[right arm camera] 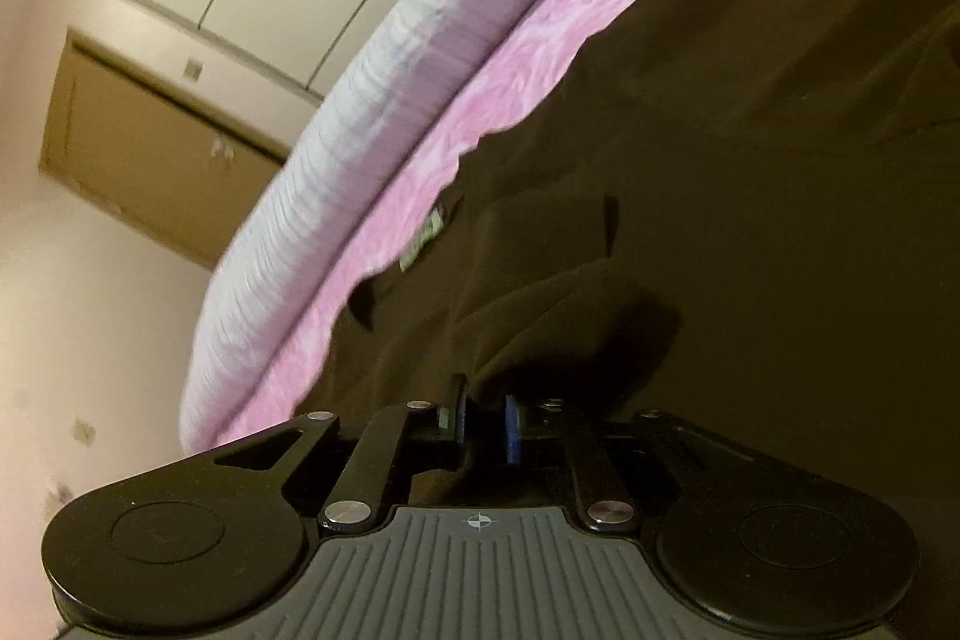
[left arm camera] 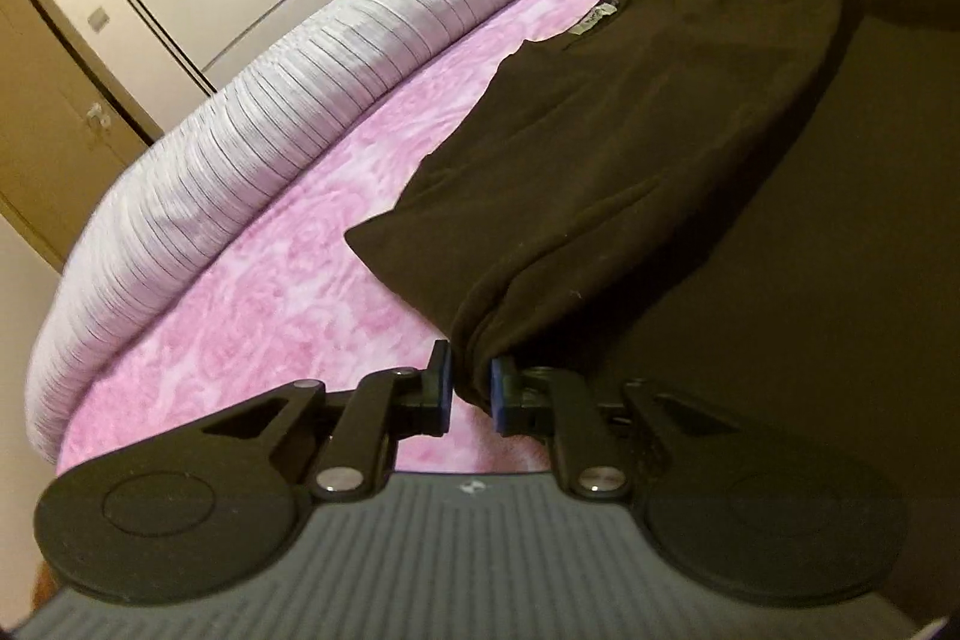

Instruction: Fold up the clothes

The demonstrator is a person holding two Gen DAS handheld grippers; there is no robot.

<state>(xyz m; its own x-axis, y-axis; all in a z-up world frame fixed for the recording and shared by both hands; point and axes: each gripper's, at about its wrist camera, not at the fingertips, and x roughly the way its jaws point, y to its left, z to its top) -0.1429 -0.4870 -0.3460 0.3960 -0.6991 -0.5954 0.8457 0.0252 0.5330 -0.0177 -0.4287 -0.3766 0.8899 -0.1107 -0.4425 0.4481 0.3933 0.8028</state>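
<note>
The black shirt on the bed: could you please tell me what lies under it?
The pink bedspread shows around the black shirt; whatever lies beneath the cloth is covered.

Garment (left arm camera: 630, 148) on bedspread (left arm camera: 288, 292); duvet (left arm camera: 252, 124) behind.

Left gripper (left arm camera: 471, 388) and right gripper (right arm camera: 485, 421) look alike: glossy black linkage arms pinned with round silver screws, blue pads lining the jaws, two large black discs with raised circles, and a grey ribbed housing bearing a small white crosshair mark at its front edge.
</note>
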